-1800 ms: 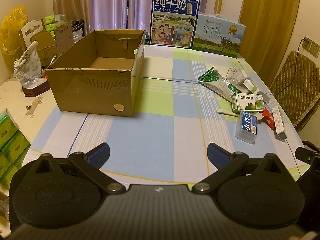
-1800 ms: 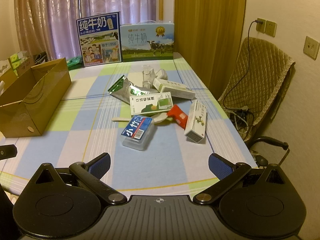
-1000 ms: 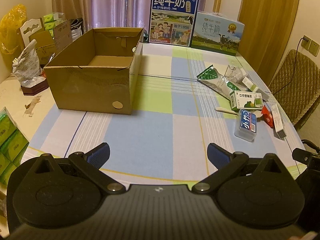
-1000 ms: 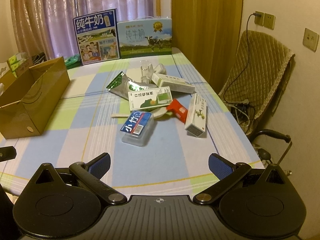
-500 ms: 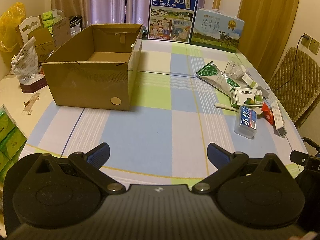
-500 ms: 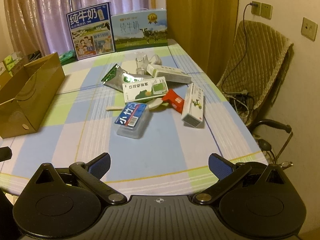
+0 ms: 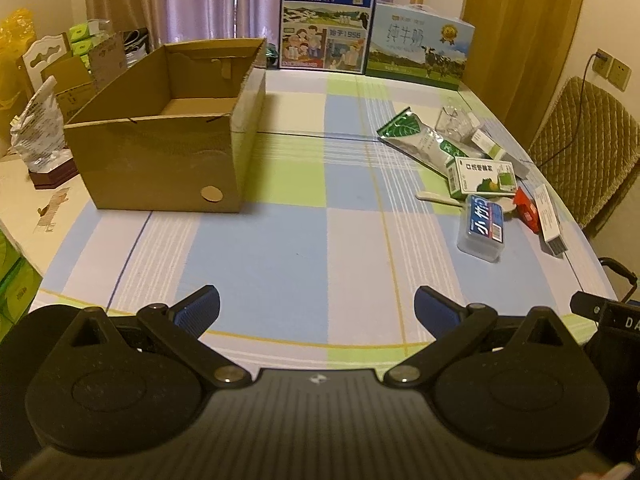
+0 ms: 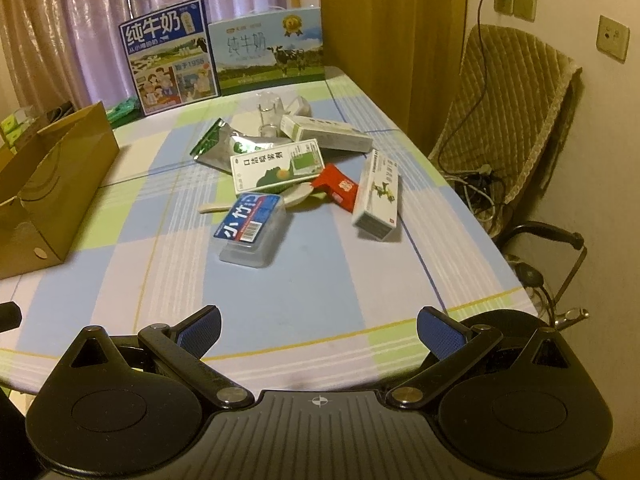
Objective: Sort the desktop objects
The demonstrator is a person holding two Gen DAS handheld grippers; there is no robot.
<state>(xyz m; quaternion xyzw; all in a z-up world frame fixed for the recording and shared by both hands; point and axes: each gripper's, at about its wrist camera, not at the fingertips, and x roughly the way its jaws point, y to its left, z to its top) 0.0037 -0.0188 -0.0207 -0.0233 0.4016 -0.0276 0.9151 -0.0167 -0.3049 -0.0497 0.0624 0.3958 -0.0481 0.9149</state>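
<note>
An open cardboard box (image 7: 168, 136) stands on the left of the checked tablecloth, its inside bare. A heap of small items lies on the right: a clear plastic case with a blue label (image 8: 250, 228), a green-and-white medicine box (image 8: 276, 164), a red packet (image 8: 338, 190), a white carton (image 8: 378, 196), a foil pouch (image 8: 224, 146), a long pale box (image 8: 324, 132), a glass (image 8: 268, 114) and a white spoon (image 8: 218, 207). My left gripper (image 7: 316, 312) is open over the near table edge. My right gripper (image 8: 318, 330) is open, near the edge, short of the plastic case.
Two milk cartons stand at the far end (image 7: 328, 24) (image 7: 420, 52). A padded chair (image 8: 508, 120) with cables is right of the table. Bags and boxes crowd a side table at the left (image 7: 40, 128). Bare cloth (image 7: 320, 184) lies between the box and the heap.
Both grippers have risen and tilted a little, so the table sits lower in view. The right gripper has drifted slightly toward the heap. Both stay open.
</note>
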